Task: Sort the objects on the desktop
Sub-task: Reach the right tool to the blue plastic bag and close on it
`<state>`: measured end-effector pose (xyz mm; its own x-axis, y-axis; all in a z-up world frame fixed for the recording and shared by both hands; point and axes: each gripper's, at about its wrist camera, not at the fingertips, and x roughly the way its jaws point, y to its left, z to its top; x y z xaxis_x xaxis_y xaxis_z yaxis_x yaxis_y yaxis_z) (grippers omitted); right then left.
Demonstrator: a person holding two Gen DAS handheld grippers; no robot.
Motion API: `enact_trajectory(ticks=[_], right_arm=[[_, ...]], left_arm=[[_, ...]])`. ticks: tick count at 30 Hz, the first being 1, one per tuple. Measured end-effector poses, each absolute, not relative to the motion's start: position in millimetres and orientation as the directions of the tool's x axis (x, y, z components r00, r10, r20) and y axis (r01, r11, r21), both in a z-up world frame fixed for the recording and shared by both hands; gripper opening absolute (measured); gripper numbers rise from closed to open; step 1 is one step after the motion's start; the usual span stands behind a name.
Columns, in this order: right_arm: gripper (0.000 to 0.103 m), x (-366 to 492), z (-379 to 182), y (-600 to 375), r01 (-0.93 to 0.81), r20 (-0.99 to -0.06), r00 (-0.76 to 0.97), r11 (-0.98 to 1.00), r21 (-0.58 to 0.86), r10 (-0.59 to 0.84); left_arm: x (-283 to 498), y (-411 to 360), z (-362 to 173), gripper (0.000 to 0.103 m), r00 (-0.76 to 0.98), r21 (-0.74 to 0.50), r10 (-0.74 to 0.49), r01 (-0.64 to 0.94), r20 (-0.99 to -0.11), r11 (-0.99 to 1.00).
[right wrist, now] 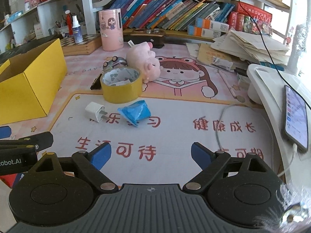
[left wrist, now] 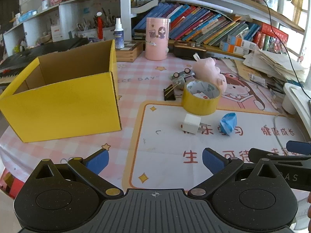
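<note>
Both grippers, the left gripper (left wrist: 155,160) and the right gripper (right wrist: 151,154), are held wide apart over the desk mat (left wrist: 165,155) with nothing between their blue pads. Next, the big yellow box (left wrist: 64,104) is seen on the left (its top is open). Near it, the tape roll (left wrist: 201,100), pink plush pig (right wrist: 144,64), blue crumpled wrapper (right wrist: 136,112) and white charger plug (right wrist: 95,110) are spread on the mat.
</note>
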<state>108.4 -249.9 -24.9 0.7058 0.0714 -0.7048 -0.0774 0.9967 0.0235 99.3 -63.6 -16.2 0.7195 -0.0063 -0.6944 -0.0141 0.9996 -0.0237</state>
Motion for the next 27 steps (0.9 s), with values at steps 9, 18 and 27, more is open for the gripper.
enact_trajectory(ticks=[9,18,27], right_arm=[[0.082,132.3,-27.6,-262.1,-0.152,-0.71,0.692,0.988,0.033,0.13],[0.074,159.2,-36.1,-265.7,-0.212,-0.728,0.66,0.976,0.052,0.183],[0.074,191.7,-45.3,-253.2,-0.324,-0.734,0.625,0.944,0.063,0.264]], left_arm=[[109.9,-79.0,-15.5,0.103,0.712,-0.01,0.048,-0.076,-0.7,0.997],[119.7,-84.3,-15.5,0.103,0.697,0.009,0.113,-0.151,-0.708,0.988],[126.2,-82.7,-13.8,0.103,0.681,0.037,0.191,-0.234,-0.707,0.971]])
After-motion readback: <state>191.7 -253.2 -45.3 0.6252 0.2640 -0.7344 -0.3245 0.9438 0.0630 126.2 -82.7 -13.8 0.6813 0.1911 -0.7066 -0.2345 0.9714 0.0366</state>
